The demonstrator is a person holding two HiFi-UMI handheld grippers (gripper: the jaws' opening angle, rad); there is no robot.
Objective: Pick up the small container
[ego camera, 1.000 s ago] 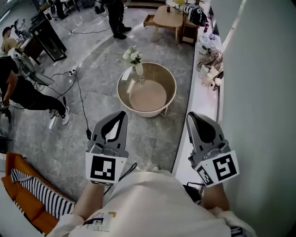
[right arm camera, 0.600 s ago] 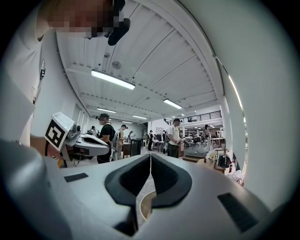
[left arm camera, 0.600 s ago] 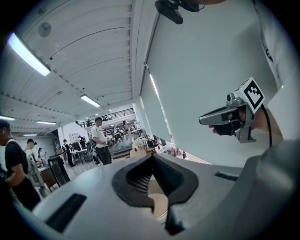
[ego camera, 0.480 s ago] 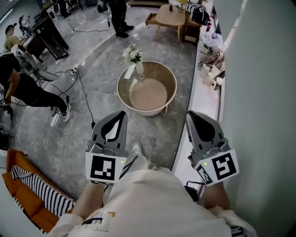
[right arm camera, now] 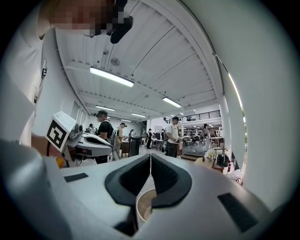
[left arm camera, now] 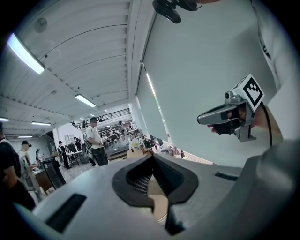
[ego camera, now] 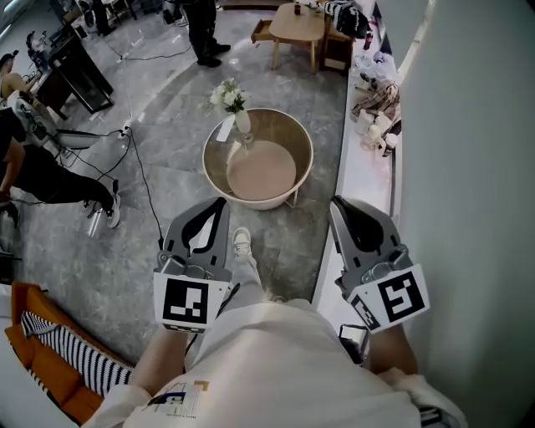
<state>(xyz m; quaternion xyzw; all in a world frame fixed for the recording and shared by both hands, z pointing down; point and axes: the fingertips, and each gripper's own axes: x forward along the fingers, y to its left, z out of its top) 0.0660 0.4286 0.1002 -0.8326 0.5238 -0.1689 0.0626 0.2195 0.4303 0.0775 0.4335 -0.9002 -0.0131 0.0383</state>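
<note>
No small container stands out clearly. A white vase of flowers stands on a round beige tub-shaped table ahead of both grippers. My left gripper is held level in the air at the lower left, its jaws shut with nothing between them. My right gripper hangs at the lower right beside the white ledge, jaws also shut and empty. Each gripper shows in the other's view: the right one and the left one. The round table shows low down beyond both closed jaws.
A white ledge runs along the right wall with bags and clutter on it. A wooden side table stands far ahead. People and cables are at the left, an orange sofa with striped cloth at lower left.
The whole view has shifted forward: the round table has slid a little left and nearer. The person's shoe has come into sight between the grippers. Both grippers stay shut.
</note>
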